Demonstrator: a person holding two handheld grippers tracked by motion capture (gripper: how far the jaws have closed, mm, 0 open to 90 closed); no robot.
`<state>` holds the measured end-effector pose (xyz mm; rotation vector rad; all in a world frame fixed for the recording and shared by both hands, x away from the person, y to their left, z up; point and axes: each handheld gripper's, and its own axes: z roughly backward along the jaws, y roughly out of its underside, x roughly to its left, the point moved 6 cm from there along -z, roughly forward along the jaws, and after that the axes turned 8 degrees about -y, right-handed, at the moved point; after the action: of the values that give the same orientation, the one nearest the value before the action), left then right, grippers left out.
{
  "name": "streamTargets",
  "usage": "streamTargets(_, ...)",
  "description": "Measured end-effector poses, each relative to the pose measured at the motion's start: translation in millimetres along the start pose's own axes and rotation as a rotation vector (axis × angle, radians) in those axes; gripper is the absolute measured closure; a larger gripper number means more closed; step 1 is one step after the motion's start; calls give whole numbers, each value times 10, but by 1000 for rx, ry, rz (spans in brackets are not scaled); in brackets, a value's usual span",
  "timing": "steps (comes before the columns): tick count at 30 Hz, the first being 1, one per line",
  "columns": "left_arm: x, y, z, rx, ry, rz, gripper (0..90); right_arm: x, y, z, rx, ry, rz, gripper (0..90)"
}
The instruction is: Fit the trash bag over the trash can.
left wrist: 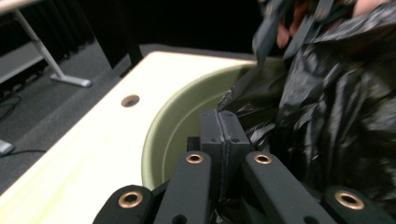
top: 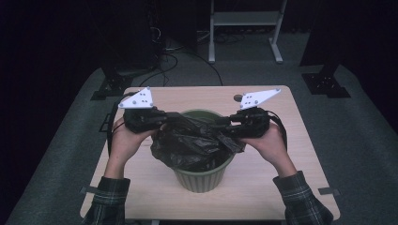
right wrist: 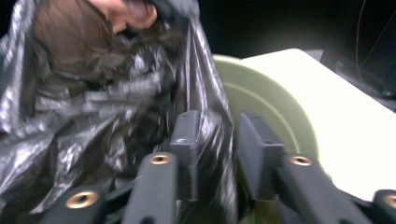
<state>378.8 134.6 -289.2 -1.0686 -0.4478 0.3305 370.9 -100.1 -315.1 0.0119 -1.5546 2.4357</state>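
The left gripper [left wrist: 223, 135] has its two black jaws pressed flat together, and the edge of the black bin bag [top: 192, 143] seems to be pinched between them — the film runs right up against the pads in the left gripper view, though the nip itself is hard to make out. The right gripper [right wrist: 219, 140] stands with its jaws apart; a fold of the bag's edge hangs in the gap, lying against one pad and clear of the other, so it is loosened rather than clamped.

Each gripper sits in one of the person's hands, left hand [top: 124, 138] and right hand [top: 267, 140], at opposite sides of the bag's mouth. The bag is bunched and crumpled in the top of the green bin [top: 202, 178], spilling over its rim. The bin stands near the middle of the table [top: 300, 159], slightly toward its near edge.
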Motion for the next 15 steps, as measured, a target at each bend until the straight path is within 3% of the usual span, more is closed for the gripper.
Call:
streamTargets(1,22,-7,31,-4,-19,4,899,-2,24,-21,16,-3,-4,716)
streamTargets(3,50,-20,94,-21,-32,11,899,2,57,-40,44,-5,-2,873)
streamTargets(6,82,-24,164,-26,-59,13,899,-17,70,-22,55,44,15,900)
streamTargets(9,118,-1,173,-2,-102,24,900,-48,14,80,2,95,18,874)
streamTargets(13,151,37,177,-12,-97,52,899,-77,-26,260,-44,132,15,805)
streamTargets(15,142,45,157,-6,-92,47,899,-65,-41,333,-63,123,11,749)
